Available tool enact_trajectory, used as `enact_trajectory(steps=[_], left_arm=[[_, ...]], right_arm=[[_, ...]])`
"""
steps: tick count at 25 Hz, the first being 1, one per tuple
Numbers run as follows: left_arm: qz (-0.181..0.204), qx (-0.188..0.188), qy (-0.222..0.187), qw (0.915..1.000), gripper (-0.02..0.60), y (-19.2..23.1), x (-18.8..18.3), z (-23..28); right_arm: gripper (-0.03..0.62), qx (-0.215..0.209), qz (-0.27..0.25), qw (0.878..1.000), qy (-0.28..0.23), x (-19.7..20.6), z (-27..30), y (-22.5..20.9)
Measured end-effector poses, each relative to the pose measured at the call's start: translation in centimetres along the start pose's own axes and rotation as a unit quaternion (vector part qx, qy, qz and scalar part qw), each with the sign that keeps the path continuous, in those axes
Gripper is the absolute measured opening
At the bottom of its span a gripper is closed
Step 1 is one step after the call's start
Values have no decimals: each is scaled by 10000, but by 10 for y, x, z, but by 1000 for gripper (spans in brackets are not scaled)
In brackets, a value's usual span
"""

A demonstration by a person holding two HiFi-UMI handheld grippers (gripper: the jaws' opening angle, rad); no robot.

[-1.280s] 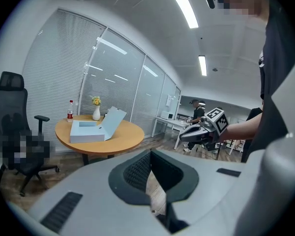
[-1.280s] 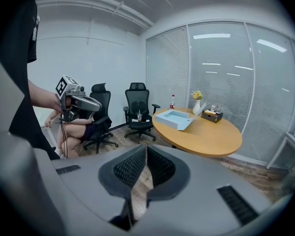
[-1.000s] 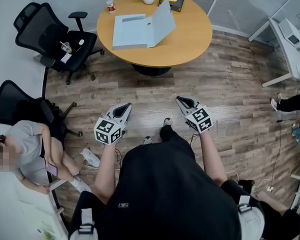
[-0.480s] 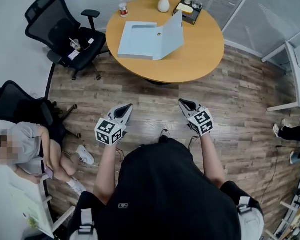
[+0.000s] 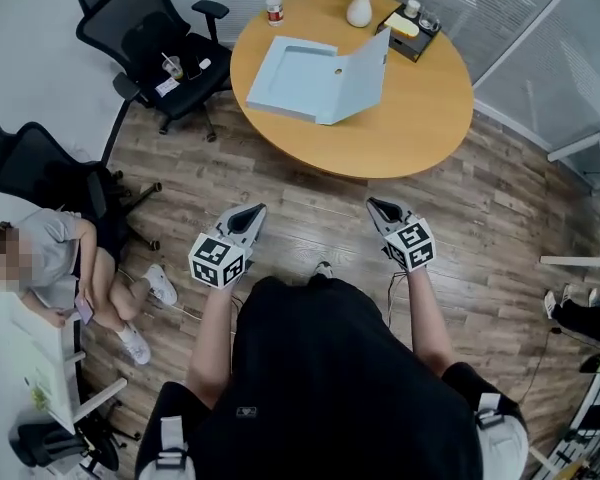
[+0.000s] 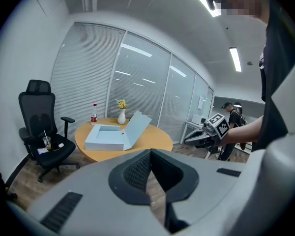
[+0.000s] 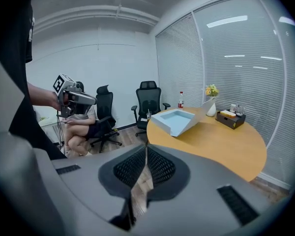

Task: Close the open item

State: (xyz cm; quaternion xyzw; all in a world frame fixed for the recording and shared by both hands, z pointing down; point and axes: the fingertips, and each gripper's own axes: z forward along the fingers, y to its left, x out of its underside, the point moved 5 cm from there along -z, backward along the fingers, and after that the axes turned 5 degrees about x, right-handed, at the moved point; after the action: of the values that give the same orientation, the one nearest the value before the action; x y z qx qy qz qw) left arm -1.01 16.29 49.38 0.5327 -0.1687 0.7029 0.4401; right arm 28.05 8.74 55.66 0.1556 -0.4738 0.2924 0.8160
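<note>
Round wooden table [image 5: 412,118], pale blue box [image 5: 302,81] lying open (lid tilted up)

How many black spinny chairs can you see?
2. One black mesh office chair stands beside the round wooden table. The other is at the left, by the seated person. A dark shape at bottom left may be a third.

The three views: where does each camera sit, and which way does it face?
Head view: on the person's head, looking steeply down; torso, arms, left gripper, right gripper show.
Left gripper view: rides the left gripper, faces the table past shut jaws; right gripper shows.
Right gripper view: rides the right gripper, likewise; left gripper shows.
Shared: the open blue box.
</note>
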Motion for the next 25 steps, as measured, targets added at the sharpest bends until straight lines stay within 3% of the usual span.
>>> enact_trajectory(steps=[11,25], left_arm=[[0,-180,-51,9998,6,-15,-7,29],[125,4,-53,9999,6,-7,-20,60]], right_arm=[[8,-140,-41,9998,-95,2,0,-34],[8,2,112,9999,-72,11,-2,-53]])
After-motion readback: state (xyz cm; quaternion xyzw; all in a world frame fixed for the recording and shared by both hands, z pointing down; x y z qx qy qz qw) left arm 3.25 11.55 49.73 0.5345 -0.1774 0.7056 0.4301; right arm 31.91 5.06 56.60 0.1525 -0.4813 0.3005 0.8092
